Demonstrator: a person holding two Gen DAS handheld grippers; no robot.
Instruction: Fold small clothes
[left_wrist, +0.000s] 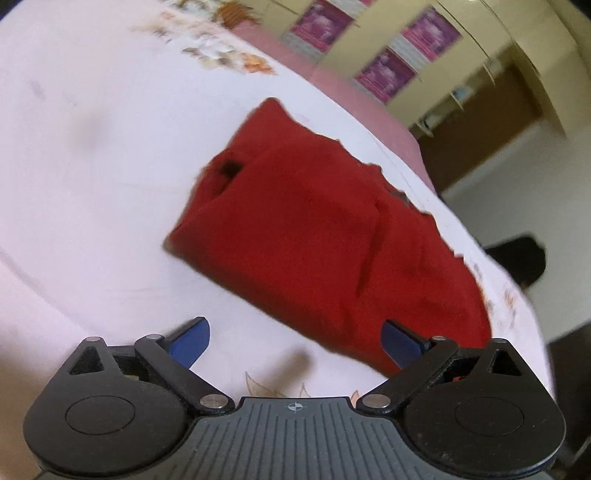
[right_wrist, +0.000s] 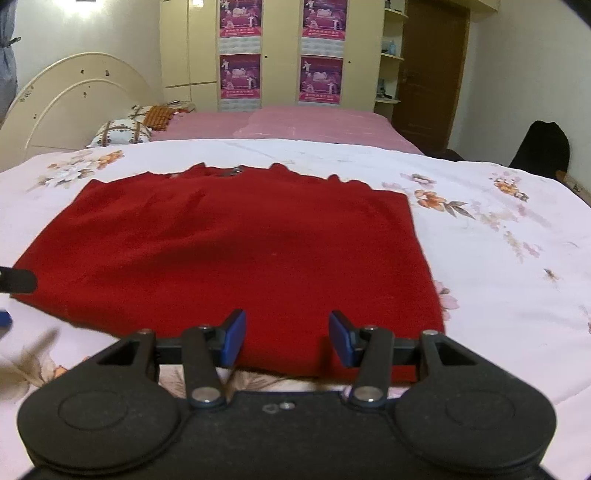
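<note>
A red garment (right_wrist: 236, 251) lies folded flat on the white floral bedspread (right_wrist: 498, 258). In the left wrist view the garment (left_wrist: 314, 229) lies ahead and to the right, and the view is tilted. My left gripper (left_wrist: 295, 339) is open and empty, just short of the garment's near edge, with its right finger over the cloth. My right gripper (right_wrist: 286, 336) is open and empty, its blue fingertips (right_wrist: 232, 336) over the garment's near edge. A part of the left gripper (right_wrist: 16, 280) shows at the left edge of the right wrist view.
The bed continues behind with a pink sheet (right_wrist: 295, 122), pillows (right_wrist: 122, 133) and a white headboard (right_wrist: 74, 99). A wardrobe with posters (right_wrist: 280, 55) and a brown door (right_wrist: 428, 74) stand at the back. A black bag (right_wrist: 541, 147) sits right of the bed.
</note>
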